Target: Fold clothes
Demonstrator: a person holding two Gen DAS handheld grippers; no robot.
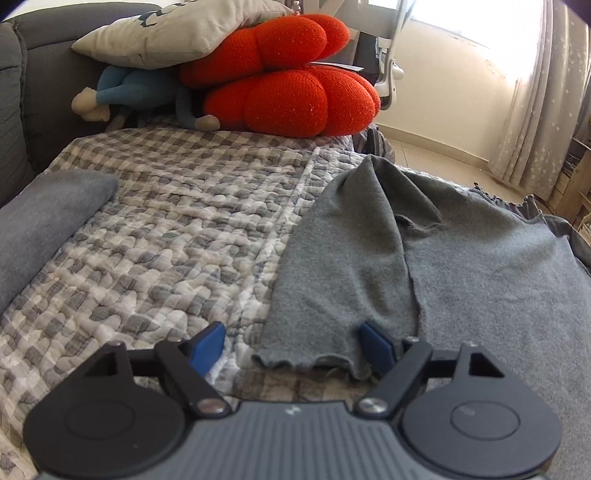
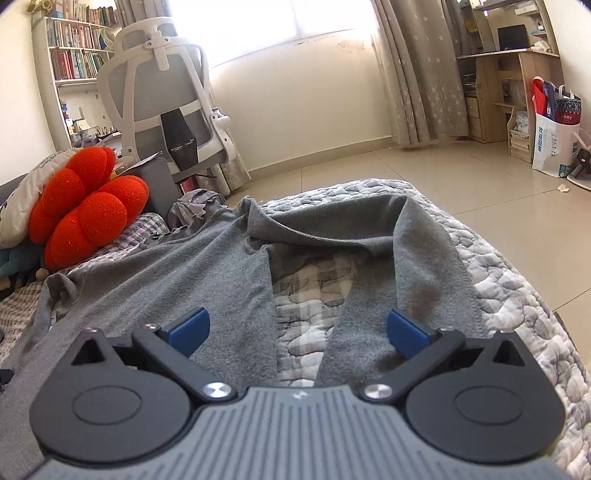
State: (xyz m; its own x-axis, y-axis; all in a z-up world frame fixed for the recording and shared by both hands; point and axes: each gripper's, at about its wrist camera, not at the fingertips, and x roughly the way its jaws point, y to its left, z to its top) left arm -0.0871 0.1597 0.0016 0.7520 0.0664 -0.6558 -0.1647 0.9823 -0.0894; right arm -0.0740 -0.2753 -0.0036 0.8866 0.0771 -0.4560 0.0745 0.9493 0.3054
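A grey knit top (image 1: 461,251) lies spread on the checked quilt (image 1: 166,229). One long sleeve (image 1: 343,273) runs toward me, its ruffled cuff at my left gripper (image 1: 295,345). That gripper is open, its blue pads on either side of the cuff and nothing pinched. In the right wrist view the same grey top (image 2: 207,280) lies below, with the other sleeve (image 2: 413,266) bent back over the quilt (image 2: 306,295). My right gripper (image 2: 299,332) hovers open above the gap between body and sleeve.
Orange flower cushions (image 1: 295,81), a pale pillow (image 1: 177,33) and a stuffed doll (image 1: 122,92) crowd the far end. A folded grey piece (image 1: 44,221) lies at the left. A white office chair (image 2: 166,96) stands beside the bed; tiled floor (image 2: 480,192) lies beyond.
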